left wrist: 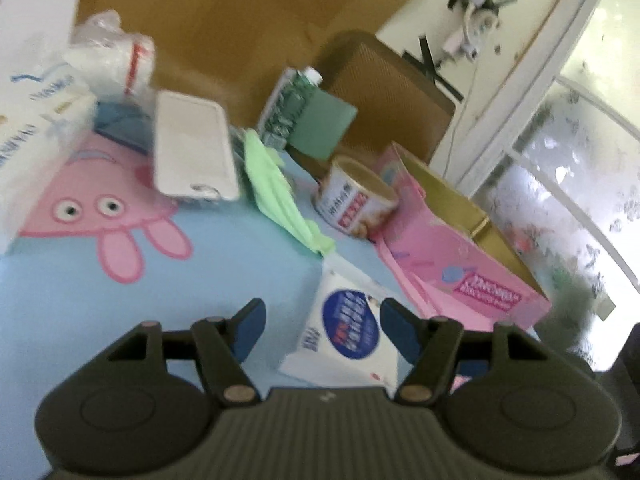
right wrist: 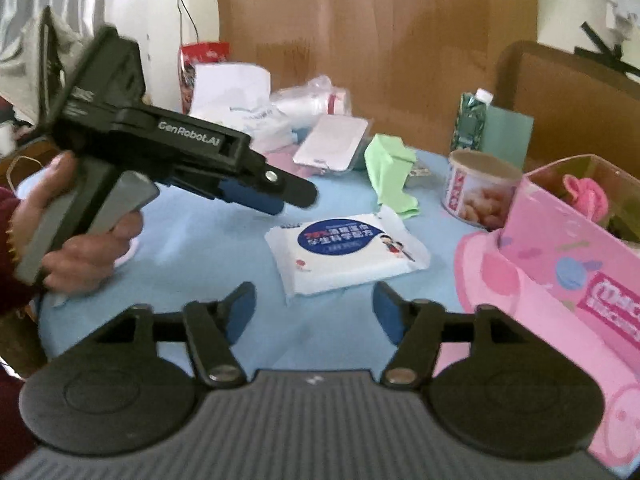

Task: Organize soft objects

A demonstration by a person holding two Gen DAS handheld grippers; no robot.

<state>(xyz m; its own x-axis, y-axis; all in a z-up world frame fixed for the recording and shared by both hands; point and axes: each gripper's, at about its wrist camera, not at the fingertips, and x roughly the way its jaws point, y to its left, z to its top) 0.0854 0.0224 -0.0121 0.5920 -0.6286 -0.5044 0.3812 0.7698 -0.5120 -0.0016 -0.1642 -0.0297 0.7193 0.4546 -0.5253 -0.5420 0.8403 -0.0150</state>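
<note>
Probably the step in hand is to pick up the wet-wipe pack (right wrist: 347, 255) and put it into the pink box (right wrist: 568, 264), where a pink soft thing (right wrist: 585, 196) already lies. The pack rests flat on the blue tablecloth (right wrist: 224, 264), near the middle of the table, just beside the low pink flap of the box.

To do this well, I think the gripper should come down over the short side of the pack, so that one finger passes on each side and the pads press on the soft body, not only on the thin sealed edge, which may slip. The squeeze should be gentle, because the pack bends easily. The lift should be high enough to pass the wall of the box.

Now the left gripper (left wrist: 322, 322) has its jaws spread wide and holds nothing. In its own view the pack (left wrist: 348, 336) shows between the two blue pads (left wrist: 251, 330), but I cannot tell if it touches them; the right view shows this gripper (right wrist: 280, 200) in the air above the cloth, to the left of the pack. The right gripper (right wrist: 314, 308) is also wide apart and empty, near the pack's closer edge.

A green cloth (right wrist: 390, 174) lies behind the pack, beside a snack can (right wrist: 478, 188).
</note>
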